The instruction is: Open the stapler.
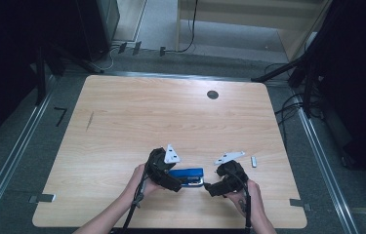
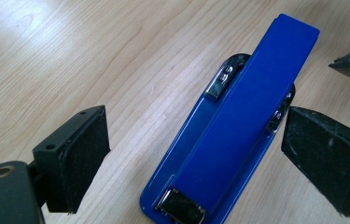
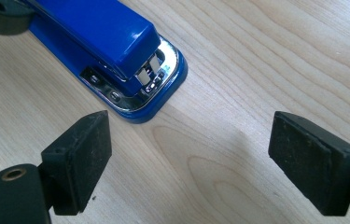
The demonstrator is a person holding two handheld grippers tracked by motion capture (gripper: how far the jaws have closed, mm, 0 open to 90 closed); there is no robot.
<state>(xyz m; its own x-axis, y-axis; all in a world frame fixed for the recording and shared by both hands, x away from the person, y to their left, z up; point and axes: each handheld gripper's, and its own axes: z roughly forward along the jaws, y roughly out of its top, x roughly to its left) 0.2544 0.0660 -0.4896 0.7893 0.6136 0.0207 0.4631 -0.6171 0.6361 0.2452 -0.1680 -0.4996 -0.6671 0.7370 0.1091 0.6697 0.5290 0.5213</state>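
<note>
One blue stapler [image 1: 187, 176] lies flat on the tabletop [image 1: 171, 117], near the front edge and a little right of the middle, between the two claws. Its long axis runs roughly left to right across the high view, parallel to the front edge. In the right gripper view the chrome stapling nose [image 3: 151, 74] points toward the right claw [image 3: 189, 154]; in the left gripper view the hinged rear end [image 2: 179, 205] lies nearest the camera and the blue top arm runs away from it, so the stapler's nose points toward the person's right.

Left claw [image 2: 193, 149] is open, its jaws spread wide on either side of the stapler's body; the right-hand pad [image 2: 326, 158] sits just beside the stapler's edge, though whether it touches I cannot tell, and the other pad stands clear with bare wood between. Right claw is also open, jaws well apart with bare wood between them, just short of the nose and not touching it.

No container stands on the tabletop. A small white object [image 1: 254, 161] lies just right of the right claw [image 1: 209, 187], and a dark round grommet [image 1: 213, 94] sits near the far edge. Most of the wood surface behind and to the left is open; the front edge is close behind both hands.
</note>
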